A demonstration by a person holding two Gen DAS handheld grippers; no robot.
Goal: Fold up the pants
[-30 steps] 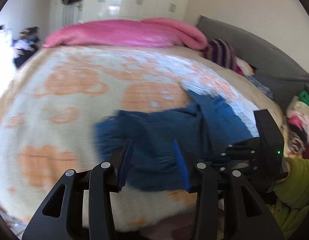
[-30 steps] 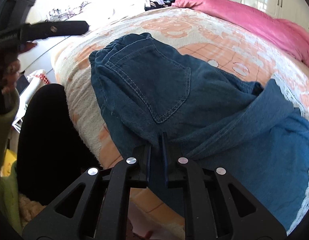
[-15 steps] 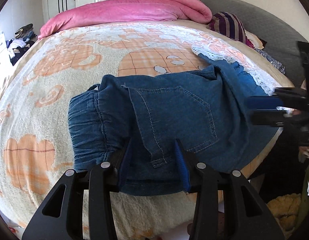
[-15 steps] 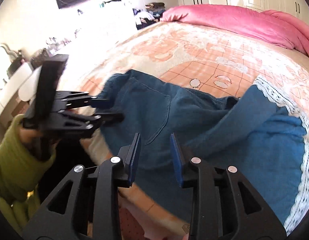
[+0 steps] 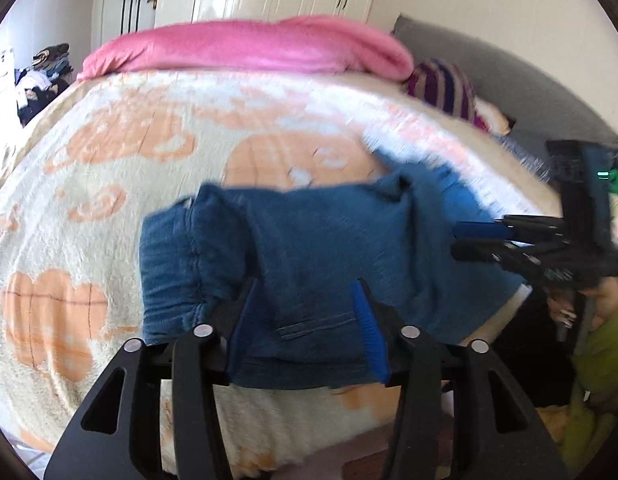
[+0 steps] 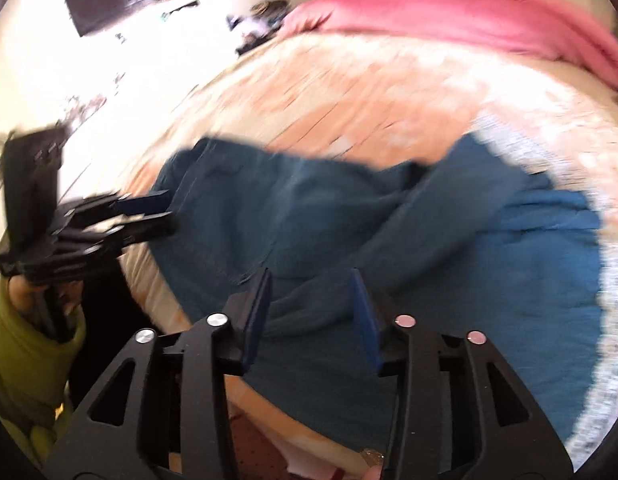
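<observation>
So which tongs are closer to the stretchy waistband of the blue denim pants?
Left. The left tongs are opening over the blue denim pants right beside the waistband. The right tongs, also opening, sit over the far end.

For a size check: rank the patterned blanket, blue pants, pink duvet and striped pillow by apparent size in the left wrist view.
1. patterned blanket
2. blue pants, though nearness to the camera inflates them
3. pink duvet, farther away
4. striped pillow
</observation>
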